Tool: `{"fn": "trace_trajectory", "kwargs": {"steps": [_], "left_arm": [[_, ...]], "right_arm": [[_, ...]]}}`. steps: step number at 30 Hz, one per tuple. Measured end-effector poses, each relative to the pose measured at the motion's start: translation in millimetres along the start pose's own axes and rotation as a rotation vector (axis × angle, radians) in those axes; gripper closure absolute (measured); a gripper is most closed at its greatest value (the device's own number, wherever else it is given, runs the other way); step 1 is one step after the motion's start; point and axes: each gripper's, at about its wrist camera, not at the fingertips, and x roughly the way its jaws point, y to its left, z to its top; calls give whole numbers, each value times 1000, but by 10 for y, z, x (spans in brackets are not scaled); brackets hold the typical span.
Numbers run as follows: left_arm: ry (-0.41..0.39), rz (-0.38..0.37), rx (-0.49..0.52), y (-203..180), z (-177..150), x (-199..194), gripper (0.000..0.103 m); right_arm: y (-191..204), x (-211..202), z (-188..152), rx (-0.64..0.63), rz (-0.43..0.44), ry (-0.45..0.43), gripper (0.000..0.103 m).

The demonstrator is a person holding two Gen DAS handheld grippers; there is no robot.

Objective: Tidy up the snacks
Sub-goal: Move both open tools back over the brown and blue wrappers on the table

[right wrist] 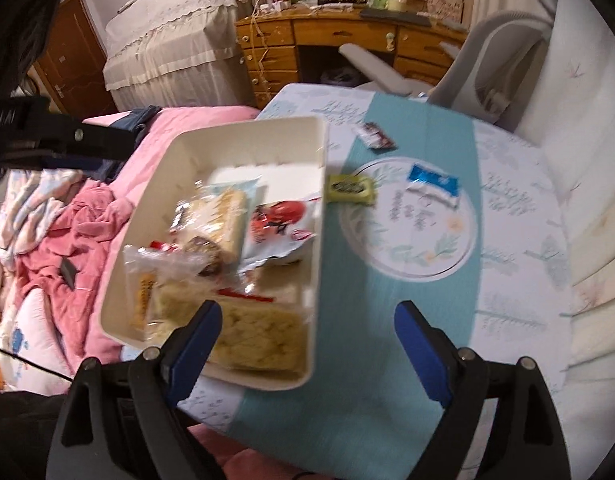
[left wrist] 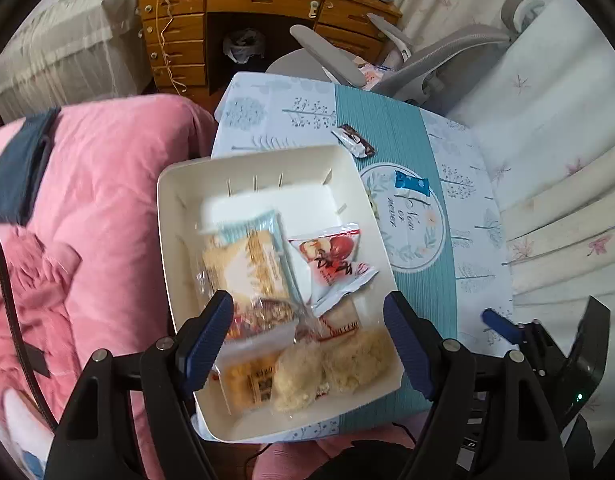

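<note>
- Sitting on the left side of the small table (right wrist: 407, 320), which has a teal-and-white cloth, the cream bin (left wrist: 179, 240) holds most of the snacks: a pale-blue cracker pack (left wrist: 251, 256), a red-and-white sachet (left wrist: 331, 264), two crumbly rice cakes (left wrist: 335, 368) in clear wrap, and an orange-labelled pack (left wrist: 247, 380).
- Left gripper (left wrist: 307, 344) hovers over the near end of the bin with its blue-padded jaws spread wide and nothing between them.
- Right gripper (right wrist: 307, 344) is likewise spread apart and holds nothing; its left finger overlaps the bin's near corner in view, while its right finger is above bare cloth.
- Three snacks lie loose on the cloth outside the bin: a yellow-green packet (right wrist: 350, 189) just beside the bin's right wall, a blue-and-white packet (right wrist: 433, 184) on the round printed motif, and a dark brown-and-white bar (right wrist: 376, 135) further back.
- A pink quilt (left wrist: 95, 208) crowds the table's left edge, right up against the bin's side.
- Behind the table stand a grey office chair (left wrist: 427, 60) and a wooden desk (left wrist: 259, 12) with drawers; cream bedding (left wrist: 567, 220) borders the right.
</note>
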Motion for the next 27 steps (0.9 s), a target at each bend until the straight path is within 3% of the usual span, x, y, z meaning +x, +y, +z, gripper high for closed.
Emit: {"fn": "trace_trajectory", "kwargs": {"steps": [6, 13, 27], "left_arm": [[18, 26, 17, -236, 461, -11, 27], [59, 52, 6, -485, 1034, 177, 23], [154, 76, -15, -858, 1997, 1247, 23]], "right_arm": [[-229, -45, 121, -45, -77, -24, 14], [-556, 54, 351, -28, -65, -28, 14], [-1210, 674, 793, 89, -91, -37, 14]]}}
